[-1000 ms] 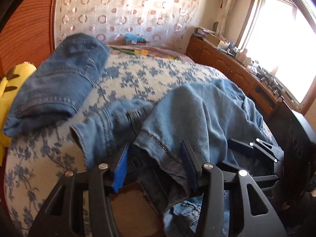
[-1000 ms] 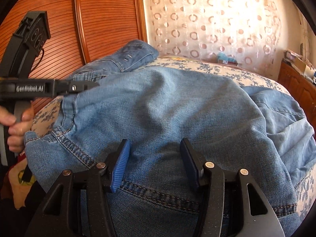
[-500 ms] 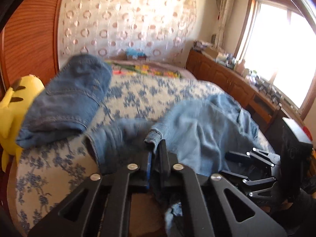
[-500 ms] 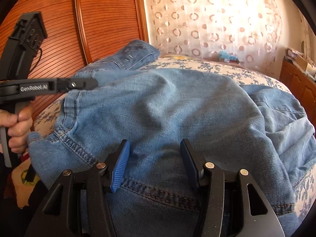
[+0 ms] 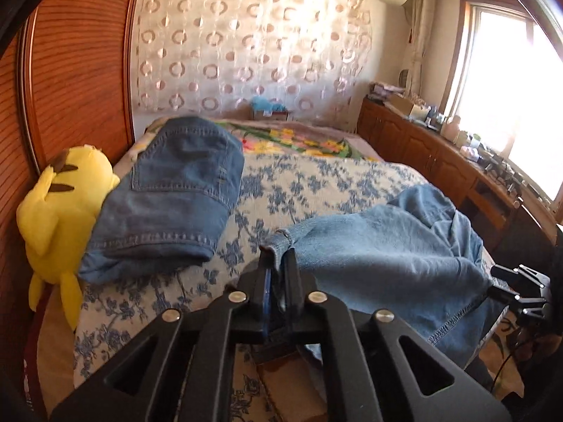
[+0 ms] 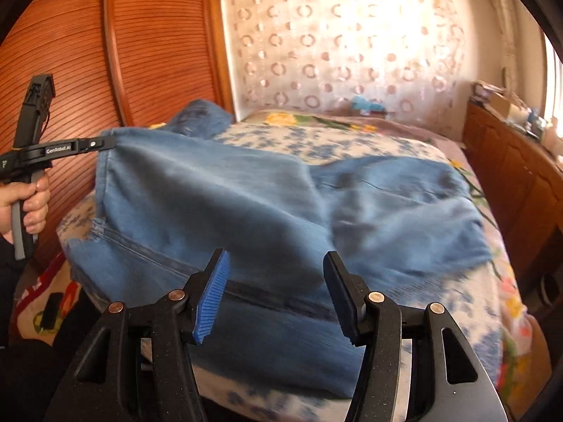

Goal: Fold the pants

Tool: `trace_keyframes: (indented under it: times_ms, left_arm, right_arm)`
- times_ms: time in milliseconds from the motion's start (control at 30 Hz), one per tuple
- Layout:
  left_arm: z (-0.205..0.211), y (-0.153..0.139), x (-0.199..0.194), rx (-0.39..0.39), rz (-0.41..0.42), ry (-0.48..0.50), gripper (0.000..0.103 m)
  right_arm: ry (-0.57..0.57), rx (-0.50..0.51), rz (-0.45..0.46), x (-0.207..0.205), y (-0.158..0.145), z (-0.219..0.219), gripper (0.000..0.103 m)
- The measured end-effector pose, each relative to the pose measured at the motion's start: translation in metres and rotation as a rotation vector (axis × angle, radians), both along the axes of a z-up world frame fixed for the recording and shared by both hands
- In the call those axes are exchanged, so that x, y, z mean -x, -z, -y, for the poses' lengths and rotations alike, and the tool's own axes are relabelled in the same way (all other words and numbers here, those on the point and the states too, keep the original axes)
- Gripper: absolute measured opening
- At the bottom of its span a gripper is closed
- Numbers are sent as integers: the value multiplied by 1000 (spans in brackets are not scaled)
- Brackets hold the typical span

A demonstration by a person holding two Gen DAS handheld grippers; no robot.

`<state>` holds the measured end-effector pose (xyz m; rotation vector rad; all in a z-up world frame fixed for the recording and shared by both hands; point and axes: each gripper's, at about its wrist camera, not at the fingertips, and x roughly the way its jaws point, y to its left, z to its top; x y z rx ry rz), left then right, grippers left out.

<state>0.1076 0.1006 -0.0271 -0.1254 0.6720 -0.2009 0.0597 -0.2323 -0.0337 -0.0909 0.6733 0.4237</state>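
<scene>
- Denim pants (image 6: 225, 211), light blue, spread across the near half of the bed (image 5: 316, 183); one corner lifted off the bedspread at the near left.
- Soft and floppy but weighty for cloth; likely to sag between two holds and drag on the quilt rather than slide freely.
- Thick hems and stitched seams: the firmest places to pinch, less likely to slip than a single flat layer.
- Left tool (image 5: 278, 274) clamped tight on a hemmed edge, cloth bunched between its pads.
- Right tool (image 6: 274, 292) jaws opening, hovering just above a seam at the near edge; nothing pinched, though denim lies below the gap.
- Best second hold probably on that near seam, well apart from the left grip, to keep the fold line taut.
- Darker folded jeans (image 5: 169, 197) at the far left beside a yellow plush toy (image 5: 59, 207).
</scene>
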Motion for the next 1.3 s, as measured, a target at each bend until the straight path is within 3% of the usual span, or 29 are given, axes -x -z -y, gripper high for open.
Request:
trace_keyframes:
  times_ms: [167, 467, 800, 833, 933, 1067, 1167, 1300]
  left_arm:
    - [11, 11, 13, -32, -24, 9, 42]
    - [35, 28, 53, -16, -77, 89, 44]
    - [57, 38, 83, 25, -124, 157, 43]
    - [59, 41, 84, 24, -132, 163, 43]
    - [66, 50, 88, 13, -158, 178, 28]
    - [68, 46, 97, 0, -131, 191, 6]
    - [62, 30, 108, 30, -83, 197, 4]
    - [46, 9, 123, 11, -41, 170, 4]
  right_arm:
    - [49, 18, -35, 4, 7, 28, 57]
    - [57, 8, -77, 16, 16, 49, 57]
    - [43, 0, -123, 15, 21, 43, 53]
    - [43, -2, -125, 15, 21, 43, 51]
    - [43, -6, -133, 16, 23, 43, 45]
    - [35, -19, -138, 17, 23, 45, 34]
    - [35, -26, -143, 19, 23, 46, 32]
    - [32, -41, -142, 22, 18, 47, 32]
